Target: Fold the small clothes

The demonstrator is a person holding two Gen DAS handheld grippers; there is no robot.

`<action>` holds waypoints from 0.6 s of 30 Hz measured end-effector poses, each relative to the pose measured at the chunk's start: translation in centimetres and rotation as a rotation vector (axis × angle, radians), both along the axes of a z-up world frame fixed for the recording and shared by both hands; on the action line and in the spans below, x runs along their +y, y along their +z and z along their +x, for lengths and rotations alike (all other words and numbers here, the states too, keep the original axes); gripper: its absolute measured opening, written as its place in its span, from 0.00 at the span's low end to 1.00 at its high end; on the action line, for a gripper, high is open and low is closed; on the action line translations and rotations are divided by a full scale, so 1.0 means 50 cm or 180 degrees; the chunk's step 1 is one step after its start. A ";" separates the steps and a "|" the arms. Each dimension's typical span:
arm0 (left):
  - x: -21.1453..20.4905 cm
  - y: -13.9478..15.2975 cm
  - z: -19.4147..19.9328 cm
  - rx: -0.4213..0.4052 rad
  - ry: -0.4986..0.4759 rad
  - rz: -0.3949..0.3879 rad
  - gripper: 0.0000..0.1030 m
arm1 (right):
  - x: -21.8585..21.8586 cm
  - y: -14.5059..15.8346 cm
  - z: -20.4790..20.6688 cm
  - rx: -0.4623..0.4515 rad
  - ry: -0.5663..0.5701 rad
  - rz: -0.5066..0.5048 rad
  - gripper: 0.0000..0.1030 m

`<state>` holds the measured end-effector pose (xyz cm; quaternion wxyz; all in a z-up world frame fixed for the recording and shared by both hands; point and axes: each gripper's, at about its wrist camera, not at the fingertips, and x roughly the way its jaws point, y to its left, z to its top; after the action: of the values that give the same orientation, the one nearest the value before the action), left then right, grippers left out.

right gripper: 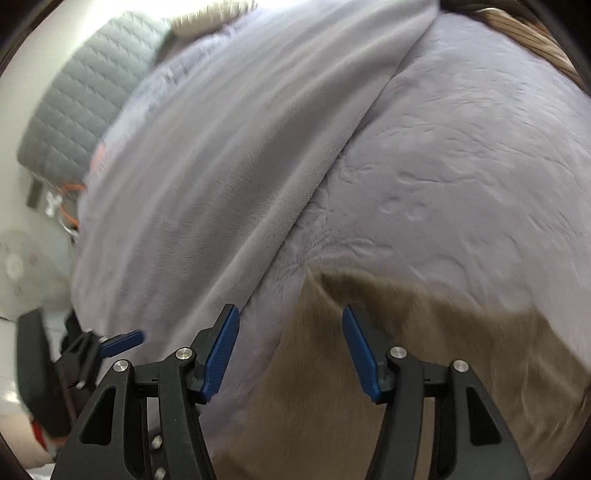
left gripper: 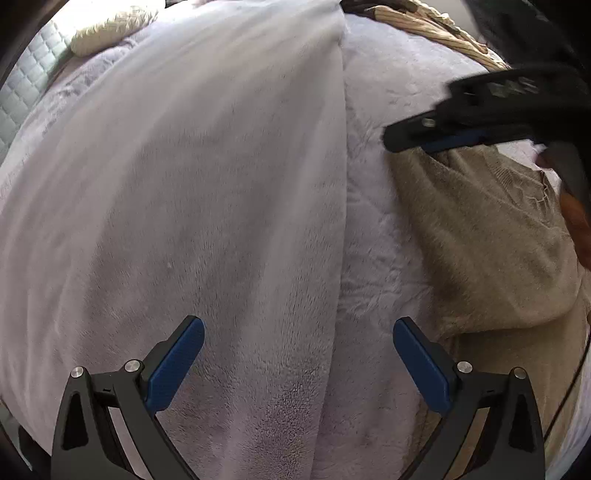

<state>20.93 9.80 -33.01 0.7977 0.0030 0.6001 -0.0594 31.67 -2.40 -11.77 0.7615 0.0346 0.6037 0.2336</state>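
left gripper (left gripper: pixel 298 354) over the lilac fleece blanket (left gripper: pixel 373 229), pointing steeply down; blue pads (left gripper: pixel 176 363) spread wide, nothing between them, released. below it a long raised fold of the blanket (left gripper: pixel 207 192) running away toward the far edge of the bed.

tan garment (left gripper: pixel 491 243) lying on the blanket to the right of the left gripper, flat but rumpled, one edge lifted into a soft ridge near the top. same garment (right gripper: pixel 424 350) seen from the right wrist, spread under and ahead of the right gripper (right gripper: pixel 291 343).

right gripper blurred in the left wrist view (left gripper: pixel 443 138), tips just at the garment's upper left corner. contact there: cannot tell. from its own camera, jaws parted about halfway, pads (right gripper: pixel 221 354) clear of the cloth, nothing pinched; released.

left gripper also visible at lower left of the right wrist view (right gripper: pixel 122 341), blurred.

background: grey quilted headboard (right gripper: pixel 88 107) at the far left, cream knitted pillow (left gripper: pixel 110 29) against it, woven basket rim (left gripper: pixel 443 29) at the far right edge of the bed, white fan (right gripper: pixel 26 269) beside the bed, blurred.
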 end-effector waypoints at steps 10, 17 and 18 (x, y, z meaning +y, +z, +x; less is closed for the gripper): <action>0.006 -0.115 0.009 0.0085 0.0137 0.0108 1.00 | 0.022 -0.016 0.025 0.0237 0.0080 0.0028 0.08; -0.030 -0.186 -0.021 0.0082 0.0015 0.0296 1.00 | 0.004 -0.038 0.019 0.0206 -0.0245 -0.0117 0.19; -0.034 -0.194 -0.026 0.0087 0.0033 0.0253 1.00 | -0.008 -0.032 0.011 0.0190 -0.0324 -0.0064 0.25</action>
<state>19.61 8.12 -42.69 0.7889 0.0307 0.6129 -0.0313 32.21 -2.79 -13.35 0.7543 0.0645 0.6259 0.1874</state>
